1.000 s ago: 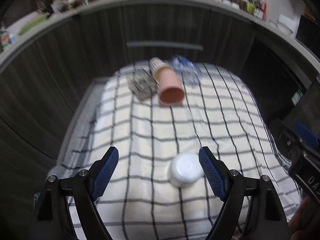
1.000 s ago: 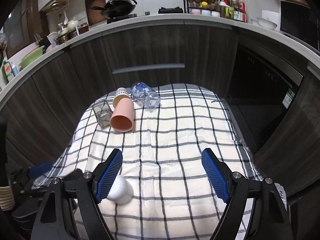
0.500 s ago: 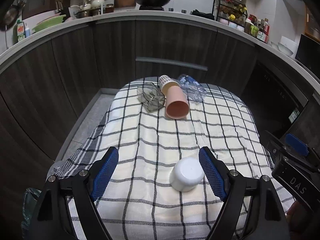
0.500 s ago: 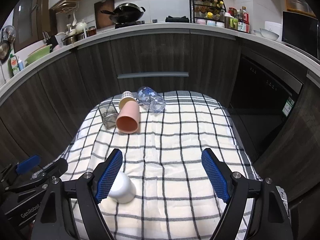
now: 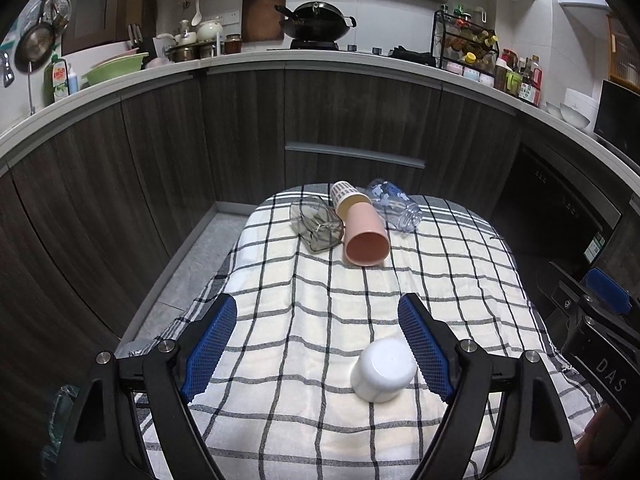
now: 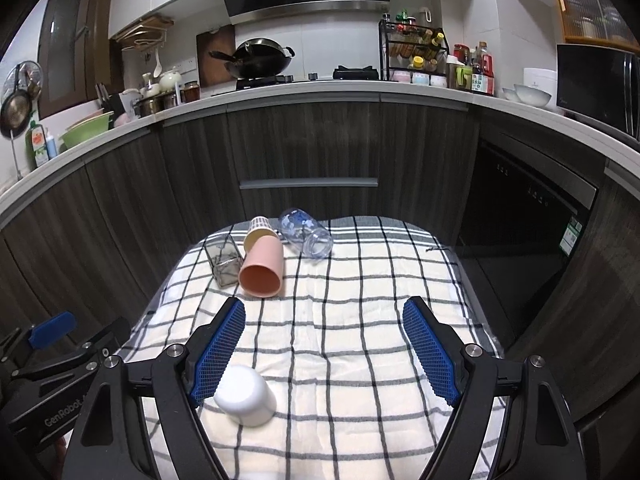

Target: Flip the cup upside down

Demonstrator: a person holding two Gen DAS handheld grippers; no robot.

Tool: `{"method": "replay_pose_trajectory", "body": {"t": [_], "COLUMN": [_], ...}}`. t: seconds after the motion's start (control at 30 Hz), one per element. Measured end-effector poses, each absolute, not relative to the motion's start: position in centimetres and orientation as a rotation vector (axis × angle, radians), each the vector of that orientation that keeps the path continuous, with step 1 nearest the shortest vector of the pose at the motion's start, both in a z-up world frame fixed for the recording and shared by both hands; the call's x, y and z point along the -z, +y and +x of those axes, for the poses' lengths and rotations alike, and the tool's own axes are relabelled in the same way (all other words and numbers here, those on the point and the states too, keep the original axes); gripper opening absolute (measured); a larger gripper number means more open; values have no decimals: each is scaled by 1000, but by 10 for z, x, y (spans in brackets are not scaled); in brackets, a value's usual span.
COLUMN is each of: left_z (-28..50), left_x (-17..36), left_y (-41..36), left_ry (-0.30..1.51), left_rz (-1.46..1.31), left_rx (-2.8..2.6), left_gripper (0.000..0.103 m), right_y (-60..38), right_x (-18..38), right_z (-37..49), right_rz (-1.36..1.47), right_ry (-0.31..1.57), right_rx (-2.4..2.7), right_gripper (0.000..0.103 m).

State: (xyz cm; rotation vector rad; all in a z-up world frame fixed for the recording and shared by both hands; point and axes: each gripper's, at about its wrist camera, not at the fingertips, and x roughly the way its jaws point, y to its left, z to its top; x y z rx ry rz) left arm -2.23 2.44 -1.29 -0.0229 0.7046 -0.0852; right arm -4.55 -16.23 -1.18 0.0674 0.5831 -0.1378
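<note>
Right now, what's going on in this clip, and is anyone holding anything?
A person holds two open grippers above a checked cloth on a small table in a kitchen; neither grips anything. The white cup stands upside down near the front, beside the left gripper, in no grip. The right gripper hovers open alongside. At the far end a pink cup, a cream cup, a clear bottle and a glass container lie on their sides.
</note>
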Motion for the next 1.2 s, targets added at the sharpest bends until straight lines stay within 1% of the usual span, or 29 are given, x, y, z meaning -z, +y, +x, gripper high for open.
{"method": "replay_pose_trajectory", "body": {"t": [1.2], "left_z": [-26], "left_x": [11], "left_y": [26], "left_ry": [695], "left_rz": [-16], "left_rx": [64], "left_gripper": [83], "right_y": [-159], "right_x": [10], "right_z": [-47], "right_rz": [71], "right_ry": [577], "right_rx": [128], "right_gripper": [81]}}
